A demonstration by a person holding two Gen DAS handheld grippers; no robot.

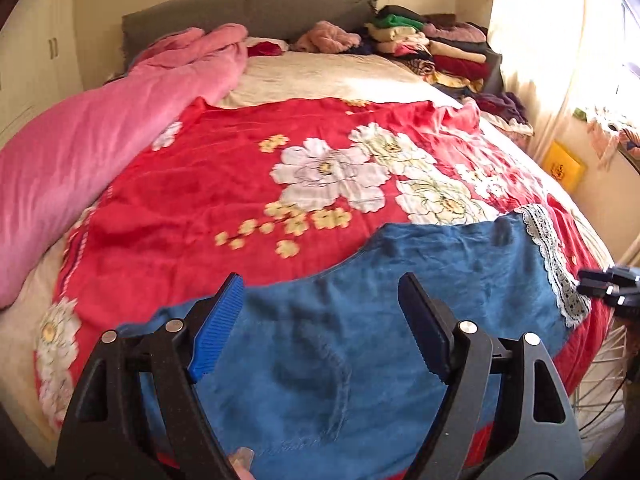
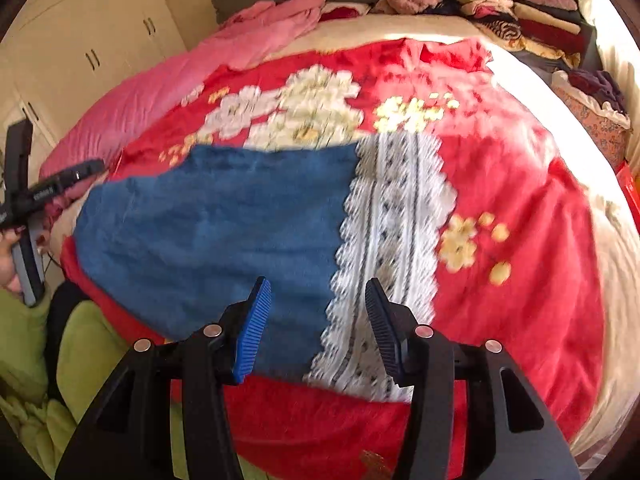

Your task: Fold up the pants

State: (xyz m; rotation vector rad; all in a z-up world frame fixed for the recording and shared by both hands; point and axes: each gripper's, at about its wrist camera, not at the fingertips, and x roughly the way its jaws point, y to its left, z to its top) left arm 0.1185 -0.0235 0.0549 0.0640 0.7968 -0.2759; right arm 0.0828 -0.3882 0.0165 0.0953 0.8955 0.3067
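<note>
Bedroom scene: a bed [image 1: 328, 76] with a red flowered blanket [image 1: 192, 184] spread over it, a pink quilt [image 1: 80, 152] bunched along the left side and a pile of folded clothes [image 1: 436, 48] stacked at the far right by the headboard. The blue pants [image 1: 360, 320] lie flat on the near part of the blanket, with the white lace cuff [image 2: 392, 216] pointing right.

Left gripper [image 1: 320, 328] hangs over the pants with its jaws wide apart and nothing between them. Right gripper [image 2: 316, 328] is over the lace end, jaws parted too, no cloth pinched that I can see.

What could go wrong imo: the fabric looks soft and a bit rumpled, so a grab might catch only the top layer and the fold would come out lopsided. The blanket underneath is loose as well, so a deep pinch could drag that up along with the pants and skew everything
</note>
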